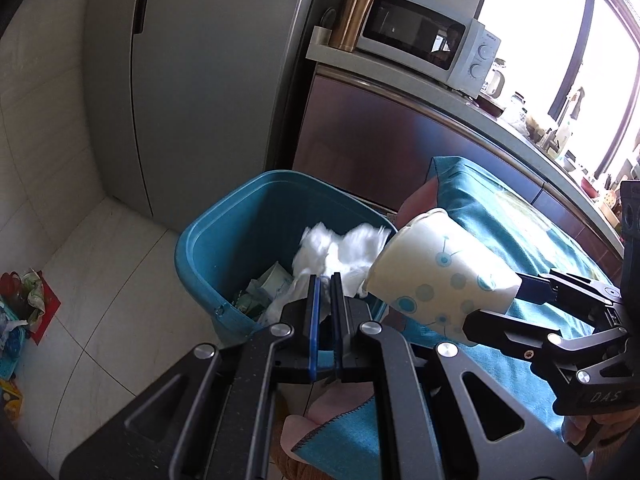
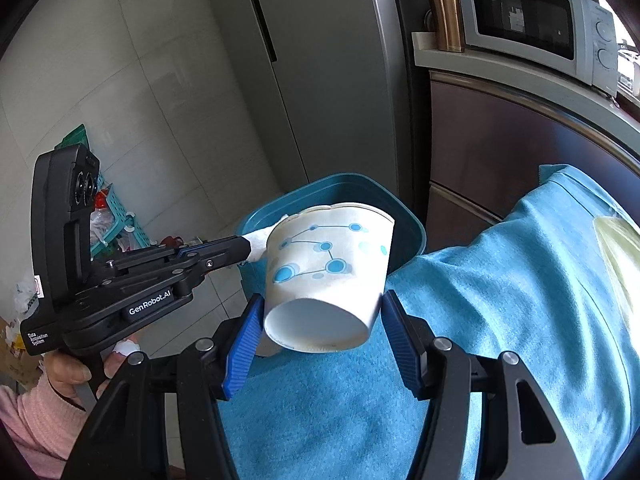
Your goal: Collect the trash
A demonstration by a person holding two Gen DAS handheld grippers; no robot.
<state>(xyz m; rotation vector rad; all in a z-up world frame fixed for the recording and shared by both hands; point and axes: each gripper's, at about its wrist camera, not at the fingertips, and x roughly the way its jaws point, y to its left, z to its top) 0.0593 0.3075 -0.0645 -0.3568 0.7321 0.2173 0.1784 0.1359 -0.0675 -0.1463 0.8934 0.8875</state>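
Kitchen floor carried a blue trash bin (image 1: pixel 240 240). Left gripper (image 1: pixel 326 292) pinched tissue (image 1: pixel 340 252); right gripper (image 2: pixel 320 320) clamped a paper cup (image 2: pixel 328 264). Recommended: clear the bin rim before releasing.

Grey fridge (image 1: pixel 192 80), white floor tiles (image 1: pixel 100 280), bright window (image 1: pixel 532 20)

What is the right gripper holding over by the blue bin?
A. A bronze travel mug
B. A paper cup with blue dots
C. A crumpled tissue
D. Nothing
B: the right gripper clamps the paper cup at its base, tipped toward the blue bin.
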